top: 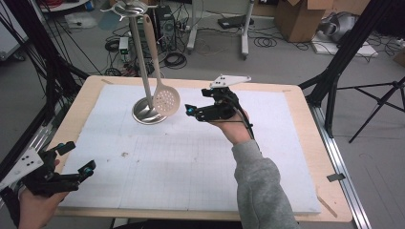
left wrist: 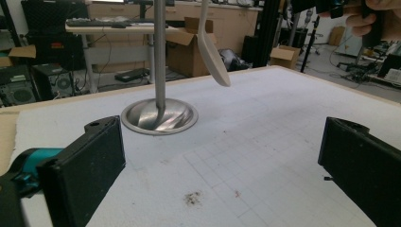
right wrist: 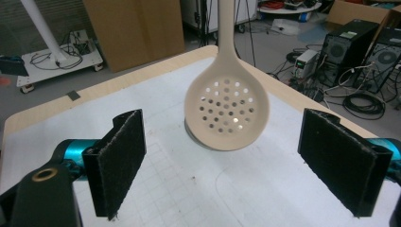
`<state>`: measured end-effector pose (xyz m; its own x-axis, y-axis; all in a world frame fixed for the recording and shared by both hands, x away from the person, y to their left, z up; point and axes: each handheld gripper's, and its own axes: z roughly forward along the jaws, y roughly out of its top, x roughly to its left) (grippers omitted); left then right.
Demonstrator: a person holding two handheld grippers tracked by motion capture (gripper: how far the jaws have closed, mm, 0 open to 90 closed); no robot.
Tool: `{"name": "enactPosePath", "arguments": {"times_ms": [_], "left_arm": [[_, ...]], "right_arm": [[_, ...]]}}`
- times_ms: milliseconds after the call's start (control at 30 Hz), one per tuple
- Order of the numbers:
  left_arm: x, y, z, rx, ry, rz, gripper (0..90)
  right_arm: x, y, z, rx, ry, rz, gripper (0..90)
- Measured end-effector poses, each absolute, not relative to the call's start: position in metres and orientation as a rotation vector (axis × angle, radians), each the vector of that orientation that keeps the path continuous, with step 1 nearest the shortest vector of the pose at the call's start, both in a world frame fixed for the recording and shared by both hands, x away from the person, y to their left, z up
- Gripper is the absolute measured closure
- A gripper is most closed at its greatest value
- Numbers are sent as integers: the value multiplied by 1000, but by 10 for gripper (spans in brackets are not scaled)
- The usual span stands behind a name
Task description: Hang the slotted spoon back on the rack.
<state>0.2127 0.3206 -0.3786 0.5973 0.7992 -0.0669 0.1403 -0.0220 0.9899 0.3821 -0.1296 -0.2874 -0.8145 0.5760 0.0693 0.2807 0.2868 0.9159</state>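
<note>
On the white gridded mat that covers the wooden table, a steel stand sets its round base toward the far left, its thin pole rising to a top hook. From that hook hangs a cream slotted spoon, its perforated bowl hovering just beside the pole, right of it and a little above the base. Right of the stand, the right gripper faces the spoon with jaws wide apart, near but not touching it. Well nearer than the stand, at the mat's left corner, the left gripper is held low, jaws likewise spread and empty. Beyond the stand lie grey floor, tangled cables, computer towers and cardboard boxes.
</note>
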Motion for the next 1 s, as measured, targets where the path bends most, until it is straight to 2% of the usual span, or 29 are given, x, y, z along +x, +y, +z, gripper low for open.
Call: {"name": "enactPosePath", "arguments": {"times_ms": [1000], "left_arm": [[228,310,-386,1538,818,577,18]], "right_arm": [[350,-200,-320,862,2189,1594,151]]}}
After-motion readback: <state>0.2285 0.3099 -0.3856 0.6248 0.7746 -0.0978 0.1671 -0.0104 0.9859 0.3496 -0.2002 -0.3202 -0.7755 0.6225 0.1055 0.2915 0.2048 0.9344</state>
